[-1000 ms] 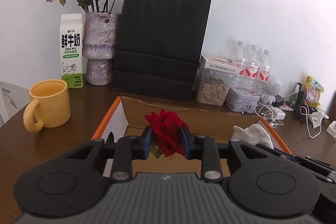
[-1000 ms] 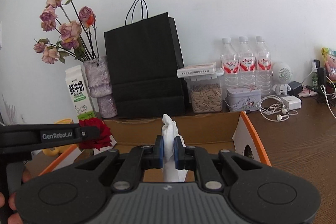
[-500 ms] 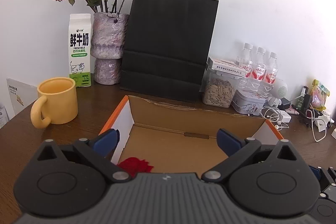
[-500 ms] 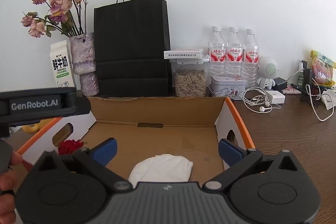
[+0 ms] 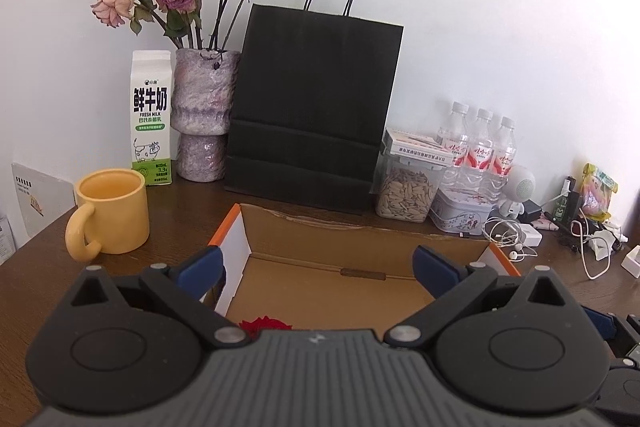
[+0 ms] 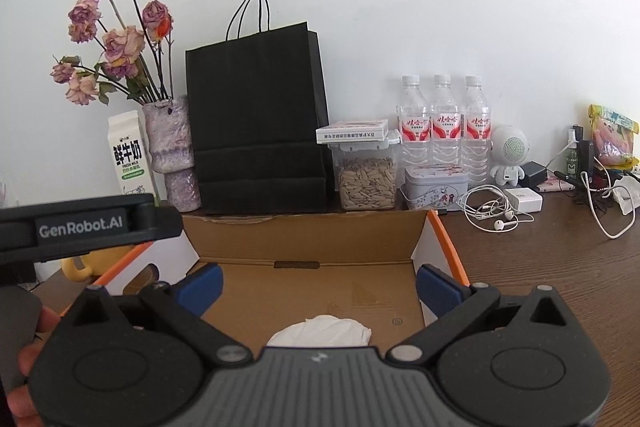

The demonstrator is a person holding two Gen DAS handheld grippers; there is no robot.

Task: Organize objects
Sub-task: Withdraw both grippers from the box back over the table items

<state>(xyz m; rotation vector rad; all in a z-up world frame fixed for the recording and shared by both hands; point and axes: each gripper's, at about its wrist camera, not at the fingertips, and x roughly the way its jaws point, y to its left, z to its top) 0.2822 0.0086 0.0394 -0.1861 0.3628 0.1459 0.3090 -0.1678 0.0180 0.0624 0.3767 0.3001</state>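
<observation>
Both items now lie inside the cardboard box (image 6: pixel 304 239): the red flower (image 5: pixel 266 325) on the floor at its left side, the white cloth (image 6: pixel 320 331) on the floor near the front. The left gripper (image 5: pixel 316 267) and the right gripper (image 6: pixel 318 285) have just been opening and stand spread wide above the box with nothing between their jaws. That drop looks finished; whether the yellow mug (image 5: pixel 110 211) or other desk clutter is next, I cannot tell
</observation>
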